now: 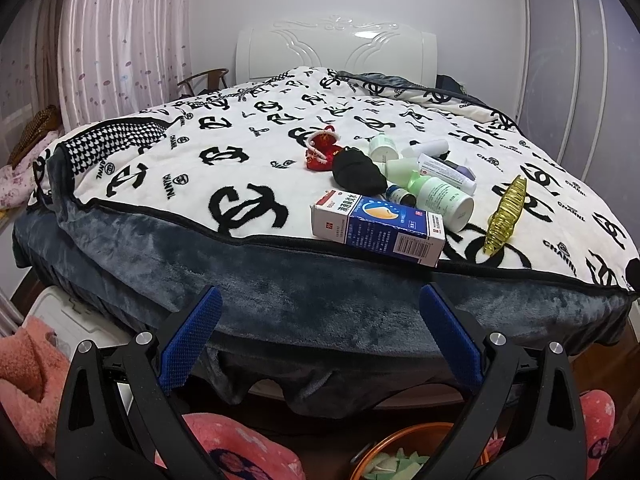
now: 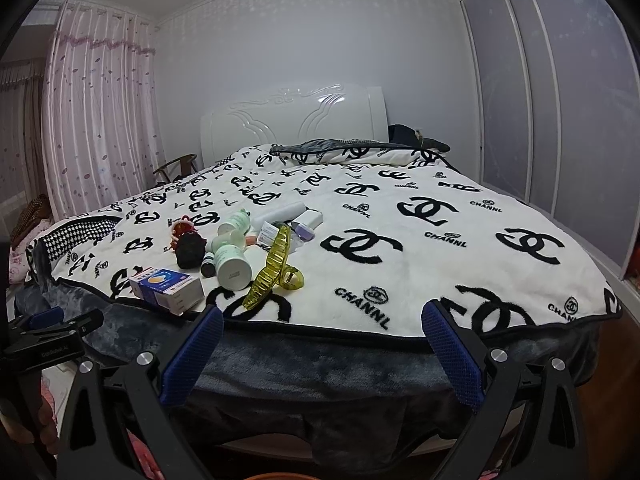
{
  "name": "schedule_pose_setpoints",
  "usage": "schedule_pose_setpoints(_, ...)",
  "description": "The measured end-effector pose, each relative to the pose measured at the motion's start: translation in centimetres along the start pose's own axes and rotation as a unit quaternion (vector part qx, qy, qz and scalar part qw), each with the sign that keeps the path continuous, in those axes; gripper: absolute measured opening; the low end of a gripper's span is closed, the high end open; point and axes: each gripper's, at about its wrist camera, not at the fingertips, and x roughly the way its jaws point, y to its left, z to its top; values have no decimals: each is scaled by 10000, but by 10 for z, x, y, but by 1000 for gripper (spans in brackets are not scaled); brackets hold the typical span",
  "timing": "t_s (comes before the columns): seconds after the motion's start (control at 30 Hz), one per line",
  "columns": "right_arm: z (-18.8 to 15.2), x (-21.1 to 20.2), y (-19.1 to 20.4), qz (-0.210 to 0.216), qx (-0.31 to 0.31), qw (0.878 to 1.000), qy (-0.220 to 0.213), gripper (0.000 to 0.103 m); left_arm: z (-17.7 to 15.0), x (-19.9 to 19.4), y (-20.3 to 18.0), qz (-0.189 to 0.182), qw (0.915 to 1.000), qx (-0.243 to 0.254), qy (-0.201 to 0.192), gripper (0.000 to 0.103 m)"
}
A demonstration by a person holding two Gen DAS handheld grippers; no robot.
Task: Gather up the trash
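Note:
A pile of items lies near the foot of the bed: a blue and white medicine box (image 1: 378, 228) (image 2: 166, 284), a pale green bottle (image 1: 442, 200) (image 2: 232, 264), a small dark vial (image 1: 401, 195), a black cloth lump (image 1: 356, 172) (image 2: 190, 250), a red toy (image 1: 322, 150), white tubes (image 1: 430, 150) and a yellow hair claw (image 1: 506, 216) (image 2: 274, 268). My left gripper (image 1: 320, 300) is open and empty below the bed edge, short of the box. My right gripper (image 2: 322, 318) is open and empty at the bed edge, right of the pile. An orange bin (image 1: 404, 454) with scraps sits below the left gripper.
The bed carries a white blanket with black logos (image 2: 400, 240) over a grey fleece cover (image 1: 280, 304). A white headboard (image 2: 292, 120), pink curtains (image 1: 120, 40) and a sliding wardrobe (image 2: 560, 120) surround it. Pink slippers (image 1: 240, 448) and a white box (image 1: 76, 320) lie on the floor.

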Motion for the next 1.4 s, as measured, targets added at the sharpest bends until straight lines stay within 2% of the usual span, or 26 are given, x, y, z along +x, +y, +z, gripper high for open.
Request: schedule_pose_setpoints(1.4,-3,2,1,39,27,10000,67,98,-2,0,0,-14,10000,-21,29,96)
